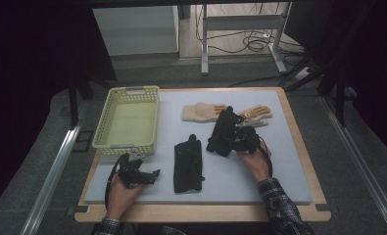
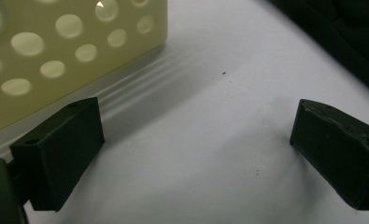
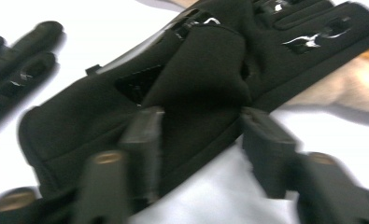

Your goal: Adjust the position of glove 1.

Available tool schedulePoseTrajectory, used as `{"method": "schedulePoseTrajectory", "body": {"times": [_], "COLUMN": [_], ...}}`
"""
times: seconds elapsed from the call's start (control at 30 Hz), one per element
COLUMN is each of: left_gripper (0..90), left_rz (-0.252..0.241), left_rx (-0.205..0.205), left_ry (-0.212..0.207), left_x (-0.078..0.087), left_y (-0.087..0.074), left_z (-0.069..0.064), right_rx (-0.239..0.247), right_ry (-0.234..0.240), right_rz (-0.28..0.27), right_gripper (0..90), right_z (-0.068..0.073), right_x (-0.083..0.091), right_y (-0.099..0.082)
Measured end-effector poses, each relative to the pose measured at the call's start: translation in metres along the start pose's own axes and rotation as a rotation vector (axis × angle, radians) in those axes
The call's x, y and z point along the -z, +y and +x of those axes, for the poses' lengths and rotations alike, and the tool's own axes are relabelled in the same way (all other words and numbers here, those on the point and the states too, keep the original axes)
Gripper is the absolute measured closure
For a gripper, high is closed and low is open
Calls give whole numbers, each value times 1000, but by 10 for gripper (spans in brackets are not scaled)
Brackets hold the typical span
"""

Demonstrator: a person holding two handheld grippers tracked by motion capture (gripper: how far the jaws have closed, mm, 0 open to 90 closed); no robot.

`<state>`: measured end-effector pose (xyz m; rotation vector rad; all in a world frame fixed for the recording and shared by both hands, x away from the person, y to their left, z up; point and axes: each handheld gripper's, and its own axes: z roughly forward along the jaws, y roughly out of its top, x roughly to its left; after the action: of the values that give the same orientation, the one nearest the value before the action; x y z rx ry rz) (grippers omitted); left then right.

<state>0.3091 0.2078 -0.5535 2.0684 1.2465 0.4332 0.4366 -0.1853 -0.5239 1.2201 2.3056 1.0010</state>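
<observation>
Basket holds nothing; right hand-held gripper clamps black glove; left hand-held gripper gapes.

Your left hand-held gripper rests low near the table's front, its 2 black jaws spread wide. Your right hand-held gripper reaches forward, jaws partly closed around dark fabric.

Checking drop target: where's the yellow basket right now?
High view: the yellow basket sits at the mat's far-left corner, just beyond the left gripper, left of the black glove.
</observation>
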Motion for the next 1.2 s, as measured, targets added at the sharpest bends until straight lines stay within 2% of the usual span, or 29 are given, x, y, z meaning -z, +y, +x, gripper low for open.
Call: {"method": "schedulePoseTrajectory", "body": {"times": [0.03,0.07,0.1,0.17,0.23,0.5,0.73,1.0,1.1,1.2], "left_gripper": [29,29,29,29,29,29,29,29,29,29], "left_rz": [0,0,0,0,0,0,1,0,-1,-3], "left_rx": [0,0,0,0,0,0,1,1,2,5], "left_ry": [0,0,0,0,0,0,0,0,0,0], "left_x": [0,0,0,0,0,0,0,0,0,0], "left_y": [0,0,0,0,0,0,0,0,0,0], "left_z": [0,0,0,0,0,0,0,0,0,0], "right_rx": [-14,-12,7,27,15,29,63,130,150,174], "right_ry": [15,7,-25,-39,-33,-29,-25,-98,-91,-52], "right_rz": [-3,-8,-2,-6,-7,-15,-30,-36,-35,-39], "right_gripper": [587,645,706,822,850,866,867,867,867,866], "right_z": [0,1,3,4,3,5,5,1,6,19], "right_x": [0,-1,0,1,1,9,49,100,111,111], "right_y": [-1,-1,-2,-3,-3,-3,-3,-4,-1,3]}}
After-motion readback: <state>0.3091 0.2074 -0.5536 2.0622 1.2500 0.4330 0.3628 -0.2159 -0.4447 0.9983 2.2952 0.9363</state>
